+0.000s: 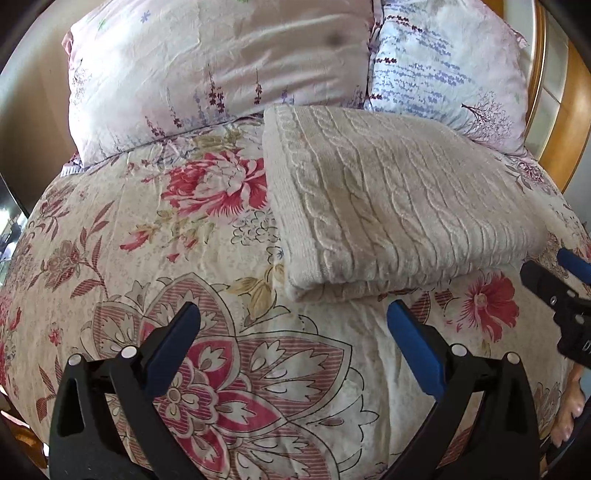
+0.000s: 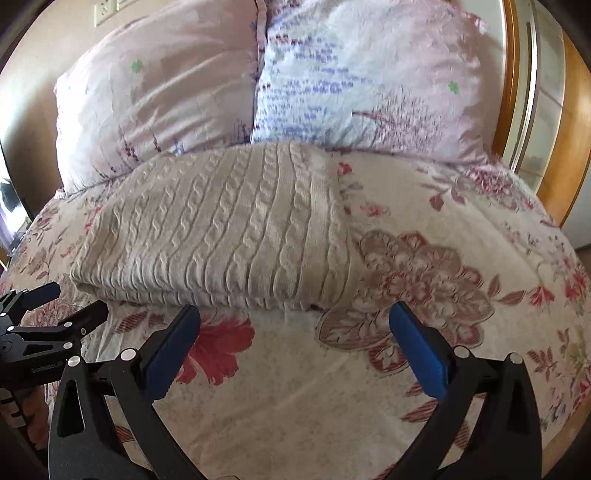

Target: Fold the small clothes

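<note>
A cream cable-knit sweater (image 1: pixel 388 199) lies folded into a thick rectangle on the floral bedspread (image 1: pixel 147 258), its folded edge toward me. It also shows in the right wrist view (image 2: pixel 221 229). My left gripper (image 1: pixel 293 314) is open and empty, hovering above the bedspread just in front of the sweater's near left corner. My right gripper (image 2: pixel 293 314) is open and empty, just in front of the sweater's near right corner. The right gripper shows at the right edge of the left wrist view (image 1: pixel 550 277), and the left gripper at the left edge of the right wrist view (image 2: pixel 55 306).
Two floral pillows (image 1: pixel 221 70) (image 1: pixel 443 74) lean at the head of the bed, right behind the sweater. A wooden headboard frame (image 1: pixel 565 122) runs along the right. A wall with a socket (image 2: pixel 107 11) is at the back left.
</note>
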Tool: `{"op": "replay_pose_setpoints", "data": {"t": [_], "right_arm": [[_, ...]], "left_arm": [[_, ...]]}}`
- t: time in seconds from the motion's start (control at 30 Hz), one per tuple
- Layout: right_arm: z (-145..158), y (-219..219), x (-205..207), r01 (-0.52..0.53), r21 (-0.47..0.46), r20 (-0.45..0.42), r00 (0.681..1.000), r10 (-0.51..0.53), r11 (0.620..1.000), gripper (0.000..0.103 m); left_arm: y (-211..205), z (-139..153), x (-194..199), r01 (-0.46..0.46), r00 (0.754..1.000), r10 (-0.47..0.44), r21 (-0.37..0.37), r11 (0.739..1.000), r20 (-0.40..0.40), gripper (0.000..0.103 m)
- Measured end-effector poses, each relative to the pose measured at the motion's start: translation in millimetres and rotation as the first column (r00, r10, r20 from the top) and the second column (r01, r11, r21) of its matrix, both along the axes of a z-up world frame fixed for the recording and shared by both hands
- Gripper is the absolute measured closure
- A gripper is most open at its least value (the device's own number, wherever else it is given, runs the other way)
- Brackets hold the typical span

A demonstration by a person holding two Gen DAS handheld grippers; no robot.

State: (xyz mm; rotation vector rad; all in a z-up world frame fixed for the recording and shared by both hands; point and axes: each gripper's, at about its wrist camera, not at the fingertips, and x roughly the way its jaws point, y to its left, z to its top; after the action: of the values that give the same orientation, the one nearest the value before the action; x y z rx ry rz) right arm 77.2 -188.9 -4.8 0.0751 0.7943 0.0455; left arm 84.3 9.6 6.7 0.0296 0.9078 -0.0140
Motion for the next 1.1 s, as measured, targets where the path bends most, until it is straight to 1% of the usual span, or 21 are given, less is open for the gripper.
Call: {"op": "replay_pose_setpoints", "data": {"t": [0.27, 0.6, 1.1], "right_arm": [[-11, 11, 4, -0.011, -0.05, -0.061, 0.998, 0.008, 0.999, 0.001], [-21, 14, 10, -0.018, -0.07, -0.118, 0.993, 0.009, 0.997, 0.001], [-22, 15, 11, -0.025, -0.061, -0.119, 0.993, 0.018, 0.998, 0.001]], "left_arm": [[-3, -10, 4, 0.002, 0.999, -0.003, -0.012, 1.0, -0.044, 0.002], [-4, -11, 4, 0.002, 0.999, -0.002, -0.014, 1.0, -0.033, 0.002], [-4, -11, 4, 0.008, 0.999, -0.009, -0.018, 1.0, -0.033, 0.002]]}}
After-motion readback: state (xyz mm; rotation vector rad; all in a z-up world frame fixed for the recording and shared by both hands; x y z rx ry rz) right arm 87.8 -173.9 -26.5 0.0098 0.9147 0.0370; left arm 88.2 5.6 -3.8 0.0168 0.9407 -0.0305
